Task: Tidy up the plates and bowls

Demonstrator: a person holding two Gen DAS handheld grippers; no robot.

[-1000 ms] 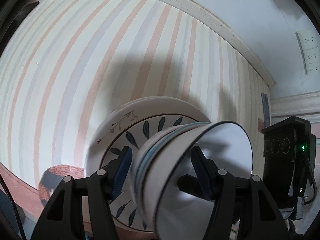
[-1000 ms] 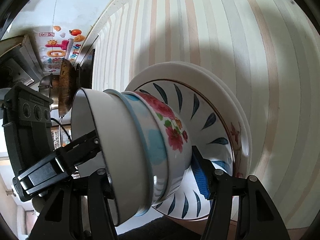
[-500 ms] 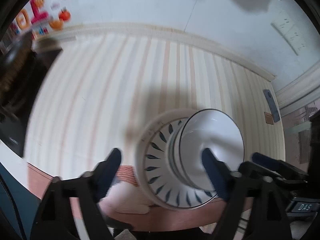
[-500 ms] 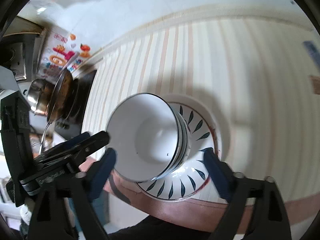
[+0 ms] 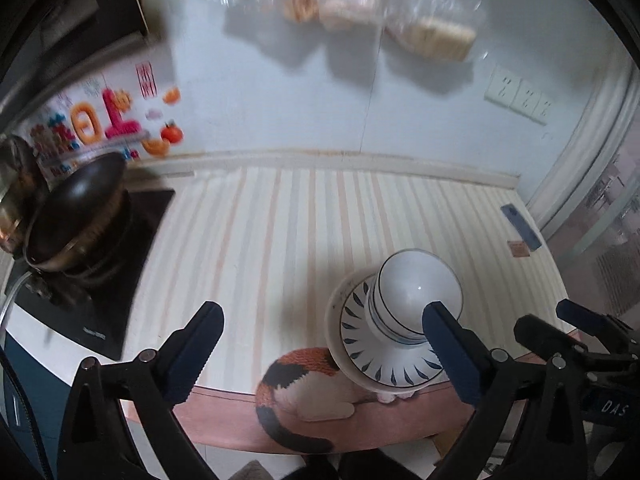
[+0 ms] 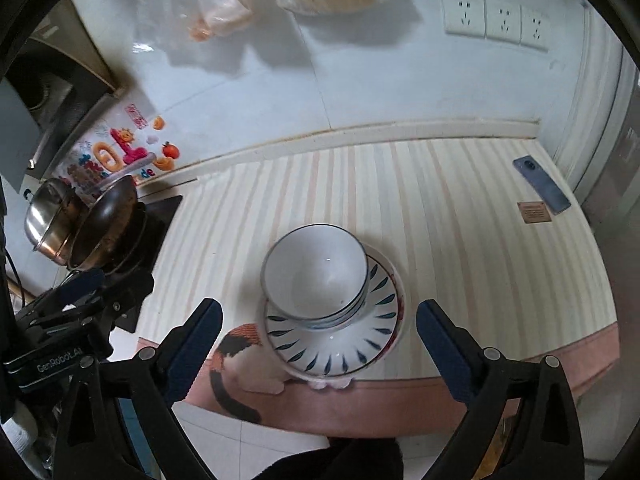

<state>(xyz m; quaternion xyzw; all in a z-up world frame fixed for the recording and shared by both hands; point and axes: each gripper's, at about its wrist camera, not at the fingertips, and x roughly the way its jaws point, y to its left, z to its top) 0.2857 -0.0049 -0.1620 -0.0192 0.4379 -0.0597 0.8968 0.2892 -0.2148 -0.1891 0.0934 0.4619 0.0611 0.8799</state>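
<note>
White bowls [image 6: 316, 272], nested in a small stack, sit on blue-leaf plates [image 6: 340, 344], also stacked, near edge of the striped counter [image 6: 460, 260]. Top bowl plain white inside with a dark rim line.

My left gripper [image 5: 320, 344]: jaws have just been opening, now spread wide, nothing between the blue pads. From this view the stack [image 5: 416, 300] lies beyond and to the right; my right-side finger overlaps its edge in the picture, but no contact that I can make out.

My right gripper [image 6: 318, 332]: jaws also just been opening, wide apart, empty. Stack shows in the gap between the fingers, lower down on the counter, pads clear of it on both sides.

Each gripper visible in the other's view: right one at far right edge of the left view, left one at lower left of the right view.

Cat-print patch [image 6: 236, 356], orange, black and white, on the counter covering just left of the plates; plates partly cover it.

Far left: dark wok [image 5: 76, 216] on black cooktop [image 5: 120, 280], steel pot [image 6: 50, 220] beside it. Far right: phone [image 6: 542, 190] and small brown tag [image 6: 534, 212] on the counter. Wall behind: three sockets [image 6: 494, 18], colourful stickers [image 5: 100, 124], hanging plastic bags [image 5: 400, 8], blurred.
</note>
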